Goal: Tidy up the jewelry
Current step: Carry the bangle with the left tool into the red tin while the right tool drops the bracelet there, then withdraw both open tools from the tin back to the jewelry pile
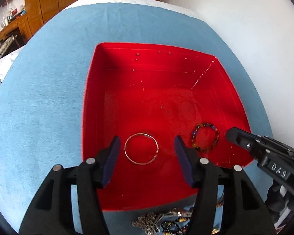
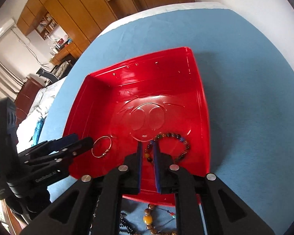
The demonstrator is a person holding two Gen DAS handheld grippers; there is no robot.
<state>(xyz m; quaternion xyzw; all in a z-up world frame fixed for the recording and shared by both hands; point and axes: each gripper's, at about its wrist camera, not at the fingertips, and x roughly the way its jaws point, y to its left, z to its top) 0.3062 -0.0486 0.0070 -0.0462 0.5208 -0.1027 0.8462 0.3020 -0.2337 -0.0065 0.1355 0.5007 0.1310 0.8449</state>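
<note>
Jaws of the left gripper point(image 1: 147, 148) stand wide apart with nothing between the pads; its flat blue-faced fingers point(image 1: 113, 156) hang above a thin silver bangle point(image 1: 141, 148), which lies flat on the floor of the red tray point(image 1: 186, 66). Jaws of the right gripper point(image 2: 148, 152) stand narrow, a slim gap showing between the blue pads. Part of the beaded bracelet point(image 2: 169, 145) shows in that gap, but whether the pads touch the beads cannot be told.

Red tray: glossy moulded plastic, roughly square with rounded corners and sloping walls, a raised circular emblem pressed into its floor, small bright specks along the far wall. It sits on a pale blue cloth point(image 1: 49, 98) of fine, matte weave.

Beaded bracelet: a ring of round polished beads in mixed dark, amber and blue tones, resting near the tray's right-hand wall, apart from the bangle.

Loose jewelry point(image 2: 151, 217) lies on the cloth just outside the tray's near wall: amber and brown round beads on cord, dark small-bead strands, and a grey metallic chain cluster.

Both grippers are black, hard plastic with round silver pivots.
</note>
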